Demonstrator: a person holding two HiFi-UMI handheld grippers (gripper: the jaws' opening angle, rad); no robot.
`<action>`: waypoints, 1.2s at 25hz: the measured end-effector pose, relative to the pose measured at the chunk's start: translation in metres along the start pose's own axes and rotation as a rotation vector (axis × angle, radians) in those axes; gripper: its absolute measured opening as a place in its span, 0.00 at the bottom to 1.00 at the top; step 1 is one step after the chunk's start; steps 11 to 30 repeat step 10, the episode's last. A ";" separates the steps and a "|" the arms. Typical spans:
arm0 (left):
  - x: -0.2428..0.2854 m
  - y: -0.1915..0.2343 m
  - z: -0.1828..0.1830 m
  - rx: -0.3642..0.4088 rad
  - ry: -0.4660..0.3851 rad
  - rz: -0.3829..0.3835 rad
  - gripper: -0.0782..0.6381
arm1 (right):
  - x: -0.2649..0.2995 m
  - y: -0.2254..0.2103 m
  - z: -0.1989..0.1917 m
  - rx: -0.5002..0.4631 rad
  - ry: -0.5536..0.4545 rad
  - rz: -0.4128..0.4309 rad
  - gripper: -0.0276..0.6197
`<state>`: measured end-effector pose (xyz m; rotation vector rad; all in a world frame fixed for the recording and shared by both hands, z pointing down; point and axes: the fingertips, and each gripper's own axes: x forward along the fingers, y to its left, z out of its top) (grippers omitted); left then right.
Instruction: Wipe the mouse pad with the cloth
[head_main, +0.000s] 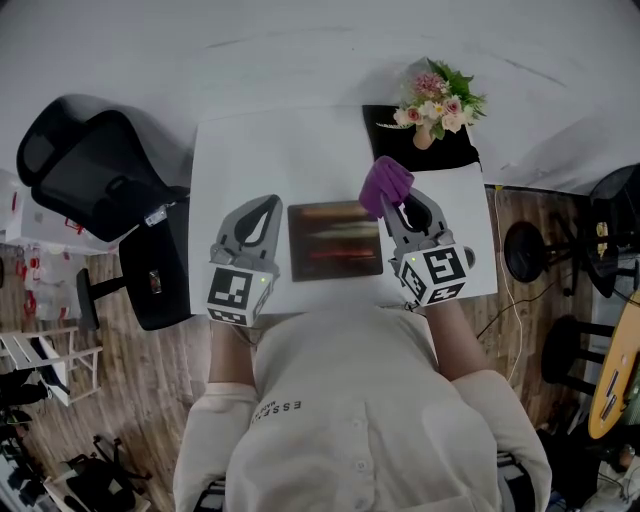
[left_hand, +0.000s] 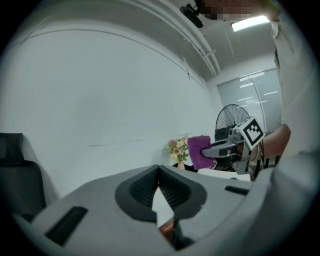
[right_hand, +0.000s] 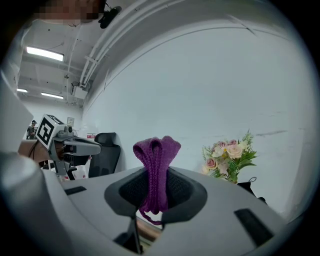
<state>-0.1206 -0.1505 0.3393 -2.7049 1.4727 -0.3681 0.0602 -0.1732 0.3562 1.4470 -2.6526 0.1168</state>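
While in the right claw (right_hand: 156, 192), folded purple knit cloth (right_hand: 156, 150).

- Right gripper (right_hand: 156, 194) jaws clamped on a folded purple cloth (right_hand: 157, 152), which stands upright above them.
- Flowers (right_hand: 228, 156) at right; black chair (right_hand: 103, 154) at left.

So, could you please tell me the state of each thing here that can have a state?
Left gripper: fingers shut, holding nothing.
Right gripper: fingers shut on the cloth.
Cloth: folded, pinched upright, bunched above the fingers.
Mouse pad: flat on the table, between the grippers.
Flowers: upright in a vase, at the table's far end.
Office chair: unoccupied, left of the table.
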 end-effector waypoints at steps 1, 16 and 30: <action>0.000 0.000 -0.001 -0.002 0.002 0.002 0.11 | 0.001 0.000 0.000 0.003 0.000 0.001 0.18; 0.002 -0.003 -0.006 -0.012 0.018 0.008 0.11 | 0.002 -0.001 -0.001 0.015 0.003 -0.003 0.18; 0.002 -0.003 -0.006 -0.012 0.018 0.008 0.11 | 0.002 -0.001 -0.001 0.015 0.003 -0.003 0.18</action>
